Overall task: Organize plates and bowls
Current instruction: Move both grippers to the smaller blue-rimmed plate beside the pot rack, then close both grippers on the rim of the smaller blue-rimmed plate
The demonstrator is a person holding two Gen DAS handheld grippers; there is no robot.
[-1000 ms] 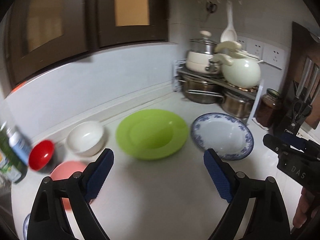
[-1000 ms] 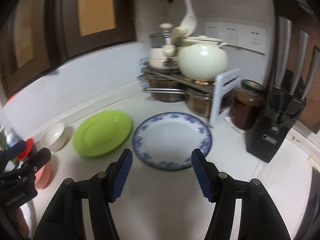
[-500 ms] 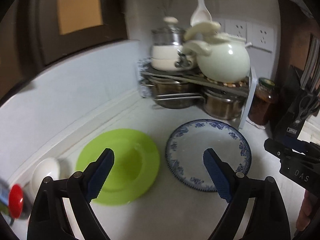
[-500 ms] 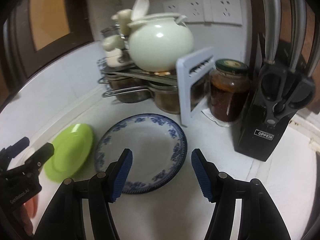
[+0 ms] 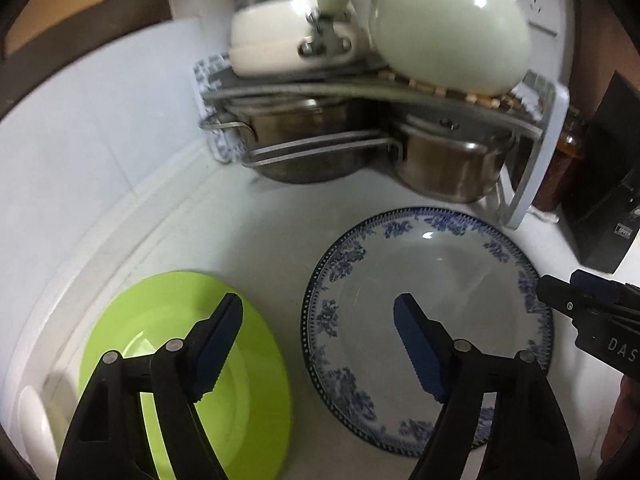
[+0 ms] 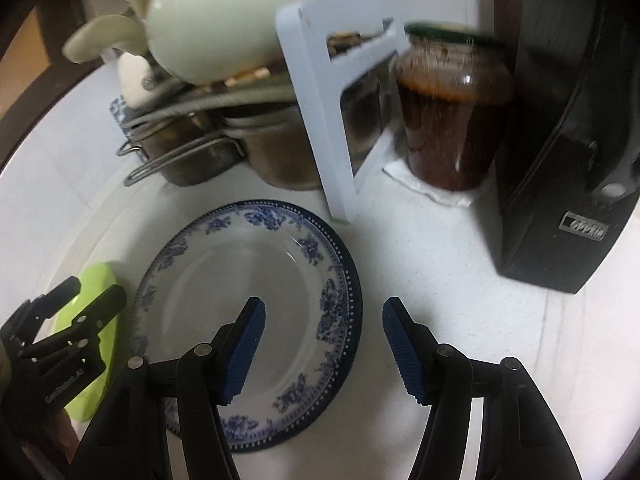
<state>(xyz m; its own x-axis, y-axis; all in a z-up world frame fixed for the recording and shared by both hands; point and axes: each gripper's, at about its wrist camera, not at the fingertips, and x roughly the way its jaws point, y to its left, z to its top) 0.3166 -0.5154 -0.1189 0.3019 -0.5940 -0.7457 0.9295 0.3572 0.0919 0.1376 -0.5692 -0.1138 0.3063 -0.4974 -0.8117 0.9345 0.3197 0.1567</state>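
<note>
We see the green plate [image 5: 248, 380] only in part: the left gripper [image 5: 318, 348] covers its near side, and the bottom edge cuts it off. A white bowl [image 5: 34, 424] left of the fingers [image 5: 218, 344] is a blurred sliver at the frame edge. Beyond the fingertips, the pale teapot [image 5: 452, 28] and steel pots [image 5: 448, 164] are smeared and cropped at the top. In the right wrist view, the jar [image 6: 452, 112] is blurred and the knife block [image 6: 568, 160] label unreadable.

two plates [image 5: 436, 280] side by side before the pot rack [image 5: 536, 160]
</note>
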